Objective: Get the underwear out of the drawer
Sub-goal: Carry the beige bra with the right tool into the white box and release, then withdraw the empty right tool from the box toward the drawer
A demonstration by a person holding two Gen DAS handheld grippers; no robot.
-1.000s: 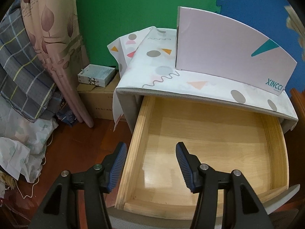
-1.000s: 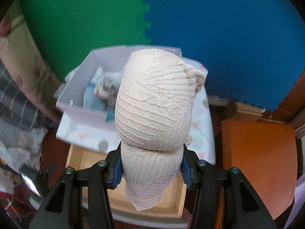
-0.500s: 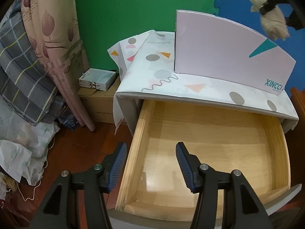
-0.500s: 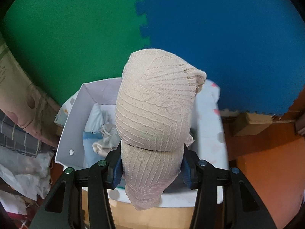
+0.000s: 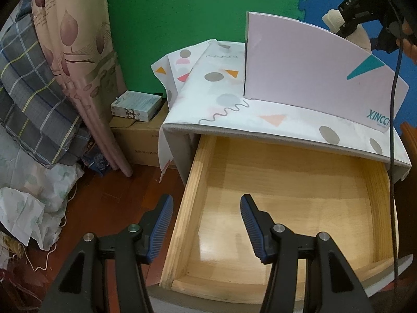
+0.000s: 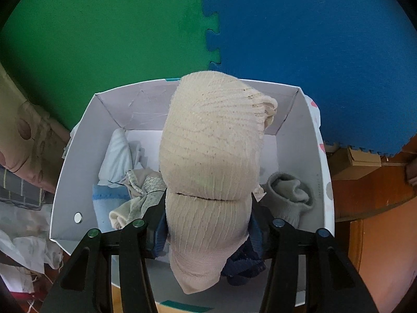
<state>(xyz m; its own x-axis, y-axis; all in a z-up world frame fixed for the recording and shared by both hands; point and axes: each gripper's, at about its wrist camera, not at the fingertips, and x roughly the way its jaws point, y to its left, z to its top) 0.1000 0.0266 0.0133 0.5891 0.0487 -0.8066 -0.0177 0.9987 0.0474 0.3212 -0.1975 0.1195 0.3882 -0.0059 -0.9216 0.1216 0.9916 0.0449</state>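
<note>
The wooden drawer (image 5: 198, 182) stands pulled out of the cloth-covered cabinet (image 5: 234, 104), and its visible bottom is bare. My left gripper (image 5: 206, 224) hovers open over the drawer's front left corner, one finger on each side of its left wall, holding nothing. A rolled beige knit underwear piece (image 6: 211, 143) sits between the pads of my right gripper (image 6: 208, 224), whose jaws are opening but still touch it. It hangs over the open white box (image 6: 78, 182) on the cabinet top. From the left wrist the underwear (image 5: 332, 18) shows just behind the box (image 5: 312, 73).
The box holds light blue cloth (image 6: 114, 154), a grey sock (image 6: 289, 195) and a dark blue lace piece (image 6: 242, 268). Curtains (image 5: 78, 52) and plaid fabric (image 5: 31, 99) hang at left above a cardboard carton (image 5: 140, 140). Green and blue foam mats line the wall.
My right gripper has carried the underwear forward and down until it is over the white box. In the left wrist view it came in at the top right. The left gripper stayed put.
</note>
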